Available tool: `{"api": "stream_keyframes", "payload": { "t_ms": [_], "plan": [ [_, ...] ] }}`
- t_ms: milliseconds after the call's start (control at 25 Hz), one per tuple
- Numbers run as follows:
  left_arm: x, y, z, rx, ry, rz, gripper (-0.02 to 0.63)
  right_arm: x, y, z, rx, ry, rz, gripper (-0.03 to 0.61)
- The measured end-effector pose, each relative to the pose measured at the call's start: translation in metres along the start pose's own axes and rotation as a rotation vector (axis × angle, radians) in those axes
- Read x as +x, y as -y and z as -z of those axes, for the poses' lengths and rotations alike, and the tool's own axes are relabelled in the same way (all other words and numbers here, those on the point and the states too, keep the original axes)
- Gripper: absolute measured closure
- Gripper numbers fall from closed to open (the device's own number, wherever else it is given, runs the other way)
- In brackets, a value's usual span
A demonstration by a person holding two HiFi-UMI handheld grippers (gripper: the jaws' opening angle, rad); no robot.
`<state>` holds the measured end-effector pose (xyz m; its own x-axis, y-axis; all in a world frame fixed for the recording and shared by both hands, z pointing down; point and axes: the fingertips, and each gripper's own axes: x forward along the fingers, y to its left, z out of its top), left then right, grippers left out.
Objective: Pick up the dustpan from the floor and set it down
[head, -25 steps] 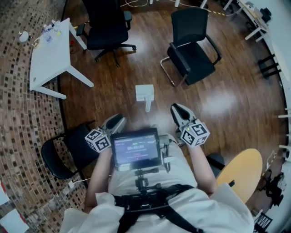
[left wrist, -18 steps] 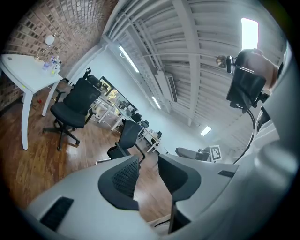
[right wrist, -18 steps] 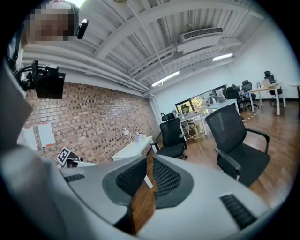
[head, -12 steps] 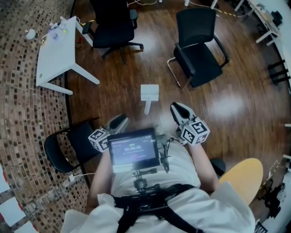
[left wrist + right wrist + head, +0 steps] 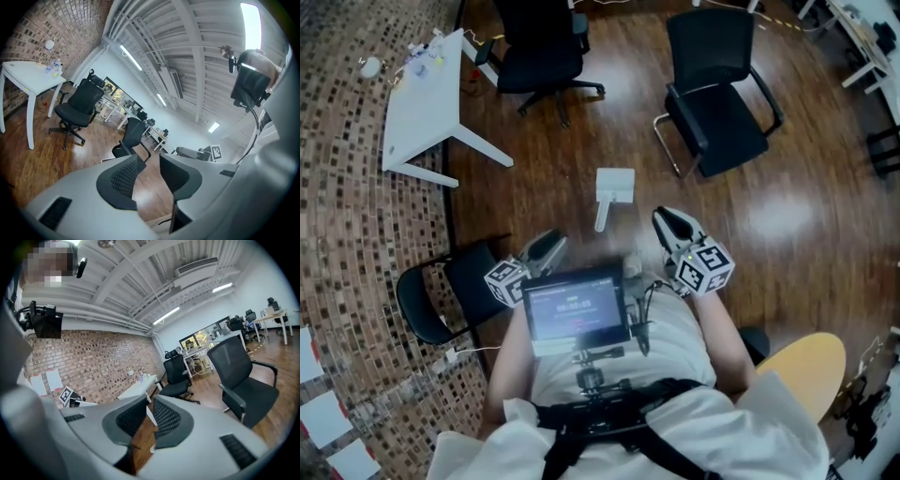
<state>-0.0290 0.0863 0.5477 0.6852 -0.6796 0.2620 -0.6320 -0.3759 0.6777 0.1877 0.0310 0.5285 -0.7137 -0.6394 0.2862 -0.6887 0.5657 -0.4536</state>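
The left gripper [image 5: 149, 160] has its fingers well apart and just opening wider, with nothing between them but floor beyond. The right gripper [image 5: 150, 402] has its fingers almost together, only a thin slit between the pads, and holds nothing. The dustpan [image 5: 614, 185] lies flat on the wood floor [image 5: 534, 187], its handle pointing back toward the person, ahead of both grippers and roughly between them, nearer the right one and touching neither. Bare floor lies on every side of it. Beyond it to the right stands a sled chair [image 5: 717, 94], its chrome rail the nearest edge; farther off to the left are a swivel chair [image 5: 539, 47] and a white table [image 5: 422, 103], where the wood meets mosaic floor. A third chair [image 5: 441, 291] sits close beside the left gripper, and a round yellow top [image 5: 802, 370] is behind the right arm.
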Motion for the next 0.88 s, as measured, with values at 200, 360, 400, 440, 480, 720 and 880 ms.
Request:
{"api": "stream_keyframes", "payload": {
  "t_ms": [200, 360, 400, 440, 480, 720, 880],
  "plan": [
    [0.014, -0.009, 0.015, 0.003, -0.042, -0.015, 0.448, -0.002, 0.006, 0.003, 0.002, -0.009, -0.021, 0.523],
    [0.031, -0.025, 0.028, -0.019, -0.089, -0.009, 0.434, -0.002, 0.013, 0.012, 0.005, -0.027, -0.018, 0.523],
    [0.035, -0.029, 0.032, -0.029, -0.104, -0.003, 0.434, -0.004, 0.014, 0.014, 0.010, -0.028, -0.012, 0.523],
    [0.040, -0.033, 0.036, -0.034, -0.121, 0.002, 0.434, -0.005, 0.015, 0.016, 0.015, -0.028, -0.006, 0.523],
    [0.044, -0.038, 0.040, -0.033, -0.141, 0.006, 0.434, -0.007, 0.016, 0.016, 0.019, -0.029, 0.003, 0.523],
    [0.078, -0.078, 0.068, -0.038, -0.299, 0.015, 0.420, -0.003, 0.019, 0.022, 0.051, -0.038, 0.054, 0.523],
    [0.096, -0.104, 0.091, -0.092, -0.376, 0.019, 0.402, 0.003, 0.019, 0.032, 0.065, -0.045, 0.075, 0.523]
  ]
}}
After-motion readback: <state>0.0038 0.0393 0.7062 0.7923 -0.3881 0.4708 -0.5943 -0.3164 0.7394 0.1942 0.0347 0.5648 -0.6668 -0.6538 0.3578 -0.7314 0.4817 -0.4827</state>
